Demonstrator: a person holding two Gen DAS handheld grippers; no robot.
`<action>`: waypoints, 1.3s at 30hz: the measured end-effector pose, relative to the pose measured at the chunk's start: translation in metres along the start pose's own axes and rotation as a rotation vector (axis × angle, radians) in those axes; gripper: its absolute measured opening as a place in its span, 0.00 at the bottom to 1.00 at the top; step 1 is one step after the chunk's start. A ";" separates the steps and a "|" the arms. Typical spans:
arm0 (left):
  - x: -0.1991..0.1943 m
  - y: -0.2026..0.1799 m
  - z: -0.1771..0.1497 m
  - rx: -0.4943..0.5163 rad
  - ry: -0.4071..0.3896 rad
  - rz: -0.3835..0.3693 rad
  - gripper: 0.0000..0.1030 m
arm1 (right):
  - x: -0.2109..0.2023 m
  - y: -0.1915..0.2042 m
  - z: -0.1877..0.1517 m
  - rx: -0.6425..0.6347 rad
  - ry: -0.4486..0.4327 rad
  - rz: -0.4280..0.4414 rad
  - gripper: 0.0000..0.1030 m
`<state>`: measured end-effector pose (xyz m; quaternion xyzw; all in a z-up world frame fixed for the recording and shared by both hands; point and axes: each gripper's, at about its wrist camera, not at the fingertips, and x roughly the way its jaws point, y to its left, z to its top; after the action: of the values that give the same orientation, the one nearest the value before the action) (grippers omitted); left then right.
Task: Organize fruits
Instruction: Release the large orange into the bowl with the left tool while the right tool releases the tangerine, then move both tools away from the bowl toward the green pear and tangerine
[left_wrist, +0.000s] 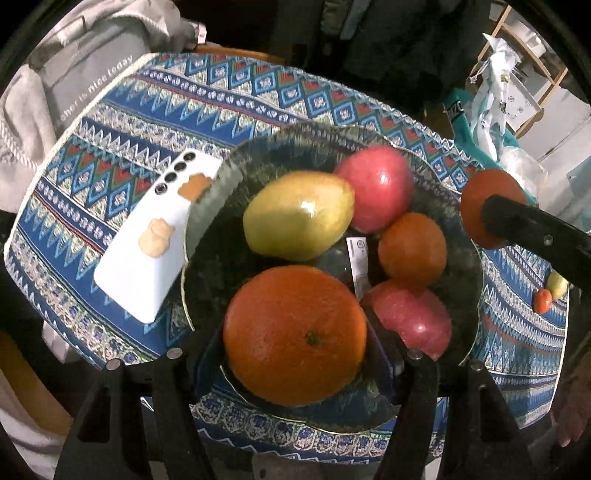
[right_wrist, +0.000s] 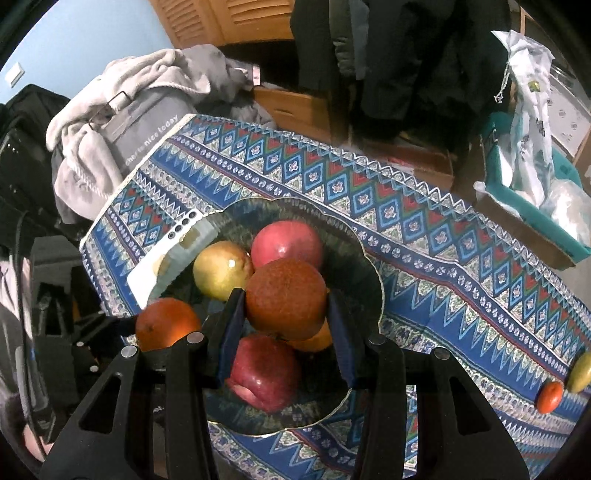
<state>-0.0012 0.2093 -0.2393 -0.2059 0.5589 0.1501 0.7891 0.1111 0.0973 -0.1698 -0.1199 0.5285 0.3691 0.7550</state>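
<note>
The left gripper (left_wrist: 295, 369) has its fingers (left_wrist: 207, 354) closed around a large orange (left_wrist: 294, 335), which fills the gap between them and sits low over the near rim of the dark glass bowl (left_wrist: 210, 258). Left of those fingers, a white phone (left_wrist: 147, 254) lies on the patterned cloth (left_wrist: 110, 110) covering the desk, its edge against the bowl. Ahead of the fingertips, inside the bowl, rest a yellow-green mango (left_wrist: 298, 214), 2 red apples, the far apple (left_wrist: 376, 186) and the near apple (left_wrist: 410, 317), and a small orange (left_wrist: 412, 249), all crowded together. Whether the large orange touches the bowl floor cannot be told.

The right gripper (right_wrist: 286, 317) grips a dull reddish orange (right_wrist: 286, 299) between its blue-padded fingers (right_wrist: 341, 332), both pads pressed to its sides. It hangs above the fruit in the bowl, over the near apple and the small orange. From the left wrist view this held orange shows just outside the bowl's right rim. Far to the right of the right fingers, near the cloth's edge, a tiny orange fruit (right_wrist: 549, 397) and a small yellow-green fruit (right_wrist: 580, 373) lie side by side on the desk.
</note>
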 end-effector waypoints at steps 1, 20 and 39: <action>-0.003 0.000 0.000 0.001 -0.016 -0.005 0.67 | 0.000 0.000 0.000 0.000 0.001 0.000 0.42; -0.053 0.038 0.024 -0.125 -0.183 -0.002 0.75 | 0.033 0.017 -0.005 -0.010 0.072 0.073 0.43; -0.066 0.036 0.023 -0.117 -0.212 -0.007 0.75 | 0.005 0.006 0.001 0.030 0.016 0.027 0.55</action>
<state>-0.0207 0.2511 -0.1759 -0.2366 0.4618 0.2007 0.8309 0.1086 0.1040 -0.1728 -0.1040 0.5416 0.3704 0.7474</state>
